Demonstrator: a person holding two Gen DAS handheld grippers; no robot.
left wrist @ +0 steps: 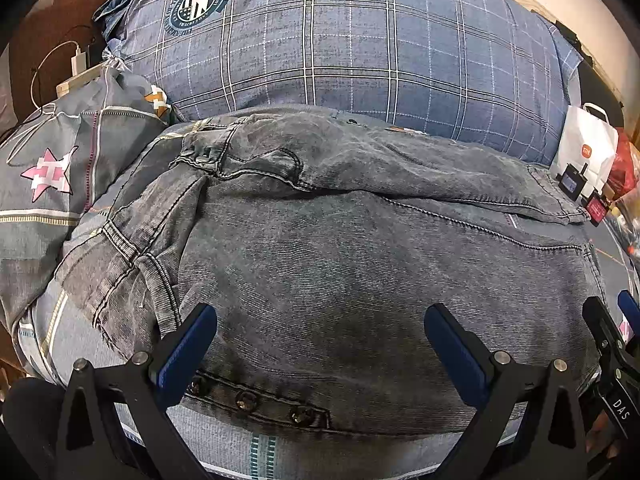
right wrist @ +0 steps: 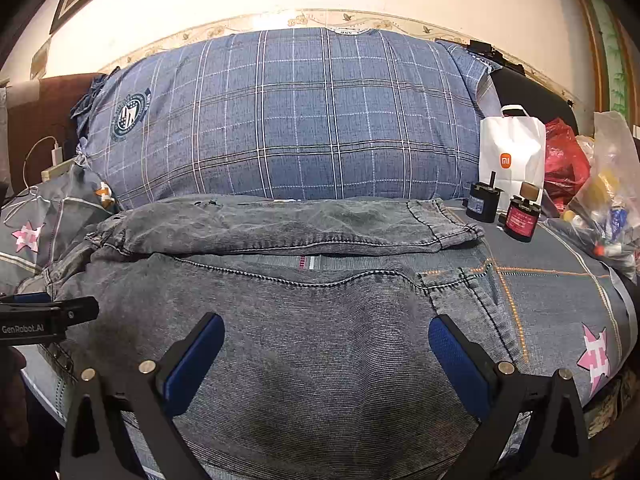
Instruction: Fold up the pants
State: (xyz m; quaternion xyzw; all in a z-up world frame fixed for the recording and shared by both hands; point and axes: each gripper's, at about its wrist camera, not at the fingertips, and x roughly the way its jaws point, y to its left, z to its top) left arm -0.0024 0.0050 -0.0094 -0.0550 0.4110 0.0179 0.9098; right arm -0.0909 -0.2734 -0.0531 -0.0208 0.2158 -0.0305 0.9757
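Observation:
Grey-blue denim pants [left wrist: 340, 264] lie spread on the bed, one part folded over along the far side; they also show in the right wrist view [right wrist: 304, 320]. A row of metal buttons [left wrist: 248, 400] lies at the near edge. My left gripper [left wrist: 320, 320] is open just above the near part of the pants, holding nothing. My right gripper [right wrist: 326, 334] is open over the pants to the right, empty. The right gripper's tips [left wrist: 612, 320] show at the right edge of the left wrist view. The left gripper's body [right wrist: 44, 316] shows at the left of the right wrist view.
A large blue plaid pillow [right wrist: 288, 120] stands behind the pants. A white paper bag [right wrist: 512, 152], two small dark cylinders [right wrist: 520, 216], and red and clear plastic bags [right wrist: 600, 184] sit at the right. A patterned quilt [left wrist: 52, 168] and a charger cable [left wrist: 76, 60] lie left.

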